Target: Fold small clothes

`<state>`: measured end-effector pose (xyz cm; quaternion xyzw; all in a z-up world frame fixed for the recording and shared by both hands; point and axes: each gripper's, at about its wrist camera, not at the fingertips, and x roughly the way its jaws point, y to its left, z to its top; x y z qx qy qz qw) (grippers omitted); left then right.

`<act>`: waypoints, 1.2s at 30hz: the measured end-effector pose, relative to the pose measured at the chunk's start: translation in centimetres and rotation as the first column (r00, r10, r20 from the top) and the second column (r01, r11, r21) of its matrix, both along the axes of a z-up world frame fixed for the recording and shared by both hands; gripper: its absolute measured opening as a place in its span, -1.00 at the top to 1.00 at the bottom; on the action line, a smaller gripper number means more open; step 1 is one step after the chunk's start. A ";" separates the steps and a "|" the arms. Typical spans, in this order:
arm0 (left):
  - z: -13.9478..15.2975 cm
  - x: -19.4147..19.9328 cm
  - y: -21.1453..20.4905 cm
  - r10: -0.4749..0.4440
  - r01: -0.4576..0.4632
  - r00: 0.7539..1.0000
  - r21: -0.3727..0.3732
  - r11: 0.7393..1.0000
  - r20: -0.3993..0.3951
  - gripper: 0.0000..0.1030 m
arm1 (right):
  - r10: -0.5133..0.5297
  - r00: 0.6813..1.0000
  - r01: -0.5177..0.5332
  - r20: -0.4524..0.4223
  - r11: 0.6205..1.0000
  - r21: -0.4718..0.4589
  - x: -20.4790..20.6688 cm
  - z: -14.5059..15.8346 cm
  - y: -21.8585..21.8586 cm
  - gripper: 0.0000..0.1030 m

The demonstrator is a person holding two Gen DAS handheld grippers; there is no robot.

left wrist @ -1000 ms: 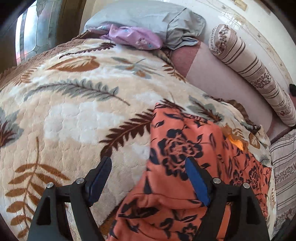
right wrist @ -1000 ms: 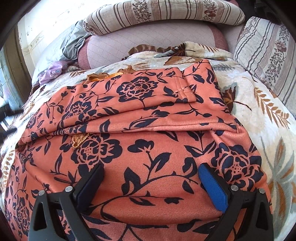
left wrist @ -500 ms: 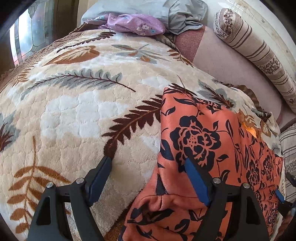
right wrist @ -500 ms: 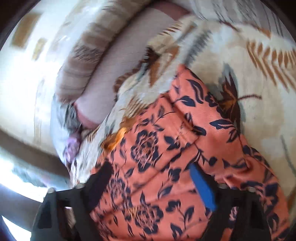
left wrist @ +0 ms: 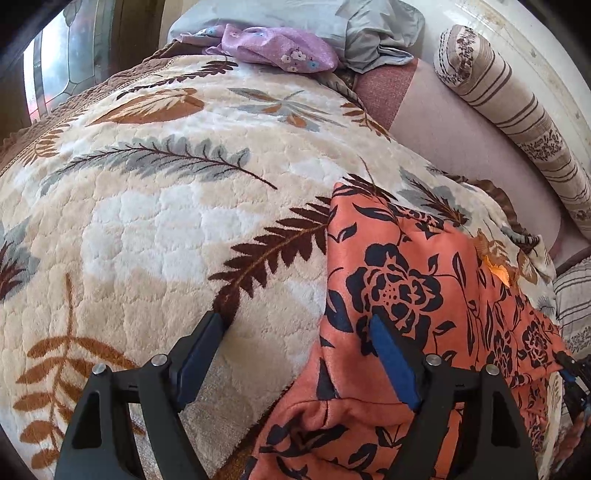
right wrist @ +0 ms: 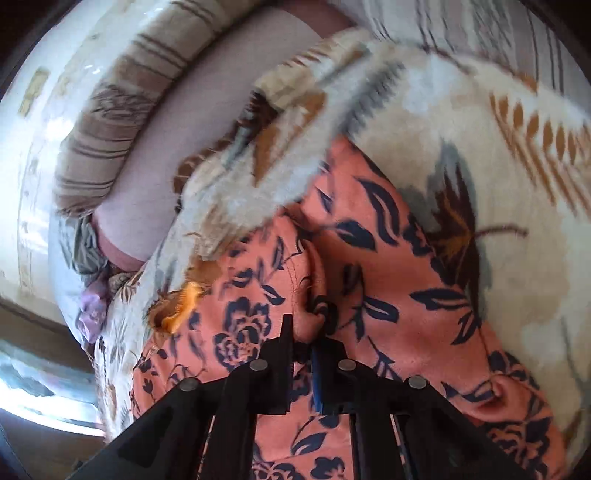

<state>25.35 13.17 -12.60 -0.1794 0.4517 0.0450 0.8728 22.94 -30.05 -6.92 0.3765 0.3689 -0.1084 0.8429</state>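
Observation:
An orange garment with dark blue flowers [left wrist: 399, 295] lies spread on the leaf-patterned blanket [left wrist: 166, 221]. My left gripper [left wrist: 295, 347] is open at the garment's left edge: its right finger is over the cloth, its left finger over the blanket. In the right wrist view the same garment [right wrist: 369, 280] fills the middle. My right gripper [right wrist: 303, 339] is shut on a raised fold of this garment, which bunches up between the pads. The right gripper also shows at the left wrist view's right edge [left wrist: 570, 373].
A striped bolster [left wrist: 517, 110] and a pink mattress strip [left wrist: 443, 140] run along the far wall. A purple flowered cloth [left wrist: 273, 48] and a grey pillow [left wrist: 332, 26] lie at the bed's far end. A striped pillow [left wrist: 576, 295] is at right.
My right gripper has closed on a fold of the orange garment after swinging and tilting over it. My left gripper stays open and has shifted slightly forward along the garment's edge.

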 end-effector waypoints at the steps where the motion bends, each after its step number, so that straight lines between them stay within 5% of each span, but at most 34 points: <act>1: 0.2 -0.2 0.4 0.021 -0.021 1.000 -0.005 1.000 0.009 -0.60 | 0.005 0.999 -0.004 0.040 1.000 -0.027 -1.0 1.6 0.5 0.86; 3: 1.0 -0.6 1.0 0.064 -0.064 0.997 0.006 0.998 0.046 -0.60 | 0.011 0.995 -0.002 0.095 0.995 -0.095 -3.5 3.9 1.4 0.86; 5: 2.1 -1.1 0.9 0.063 -0.064 0.993 0.012 0.998 0.101 -0.60 | 0.035 0.998 -0.027 0.044 0.985 -0.168 -4.6 3.3 2.3 0.85; 7: 2.8 -1.3 0.2 0.030 -0.036 0.989 0.036 0.999 0.145 -0.60 | 0.027 0.999 -0.036 -0.046 0.982 -0.188 -4.9 -0.1 1.8 0.80; 9: 2.1 -0.9 -1.5 -0.045 0.033 0.993 0.108 0.994 0.112 -0.65 | 0.007 0.978 -0.029 -0.209 0.994 -0.102 -4.9 -4.6 0.0 0.41; 11: -0.4 0.3 -3.3 -0.141 0.144 0.990 0.187 0.972 -0.032 -0.66 | 0.000 0.994 -0.006 -0.111 0.999 -0.053 -6.2 -4.3 -0.9 0.40; 12: -1.0 0.2 -3.7 -0.145 0.148 0.989 0.209 0.967 -0.029 -0.70 | -0.002 0.993 -0.005 -0.114 0.998 -0.062 -6.4 -3.6 -0.9 0.35; 14: -0.3 -0.1 -3.9 -0.131 0.129 0.991 0.232 0.964 -0.006 -0.72 | -0.001 0.995 -0.011 -0.097 0.993 -0.117 -6.7 -1.7 -0.9 -0.24; 18: 1.0 -0.7 -3.4 -0.104 0.092 0.993 0.195 0.976 0.049 -0.71 | 0.010 1.000 -0.005 0.022 0.979 -0.203 -7.2 2.7 -0.8 -0.36; 22: 2.5 -1.2 -2.7 -0.071 0.047 0.988 0.172 0.984 0.135 -0.72 | 0.136 0.988 -0.128 0.078 0.986 -0.111 -4.7 3.2 -0.3 -0.46; 25: 0.8 -0.1 -3.4 -0.112 0.102 0.992 0.159 0.982 0.054 -0.72 | 0.216 0.975 -0.218 0.044 0.975 0.037 -1.7 -0.3 -0.4 -0.55; 27: -1.3 0.6 -4.2 -0.162 0.166 0.986 0.167 0.972 -0.038 -0.77 | 0.188 0.981 -0.182 -0.047 0.976 0.117 -0.3 -3.6 -1.7 -0.55; 31: -0.9 0.4 -4.5 -0.157 0.159 0.987 0.175 0.972 -0.024 -0.81 | 0.132 0.988 -0.149 0.083 0.961 0.233 0.8 -3.6 -5.0 -0.55; 36: -1.1 0.7 -4.7 -0.153 0.154 0.988 0.181 0.971 -0.022 -0.86 | 0.006 0.991 -0.054 0.133 0.932 0.358 3.9 -5.6 -10.5 -0.55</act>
